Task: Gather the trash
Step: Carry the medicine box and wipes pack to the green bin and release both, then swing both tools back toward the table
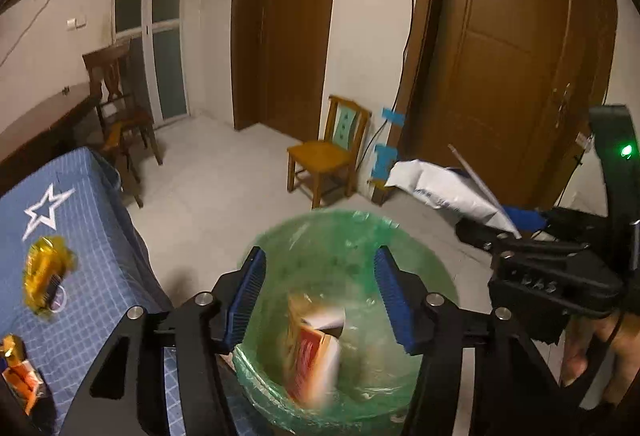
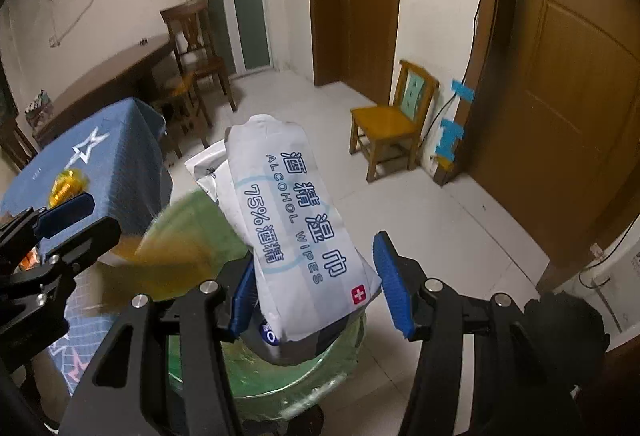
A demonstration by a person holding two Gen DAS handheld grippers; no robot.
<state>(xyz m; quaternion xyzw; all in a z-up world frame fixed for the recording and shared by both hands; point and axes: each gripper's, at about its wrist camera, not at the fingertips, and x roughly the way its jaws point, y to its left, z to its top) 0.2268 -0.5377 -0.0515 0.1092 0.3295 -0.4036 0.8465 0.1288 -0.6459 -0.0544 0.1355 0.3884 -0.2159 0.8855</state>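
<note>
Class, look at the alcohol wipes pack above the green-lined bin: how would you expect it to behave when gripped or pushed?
The alcohol wipes pack is probably soft and floppy: its film wrapper looks creased. Its glossy surface may be slippery against the right hand-held gripper, whose jaws look open around it. It seems unlikely to roll, being flat-sided.
</note>
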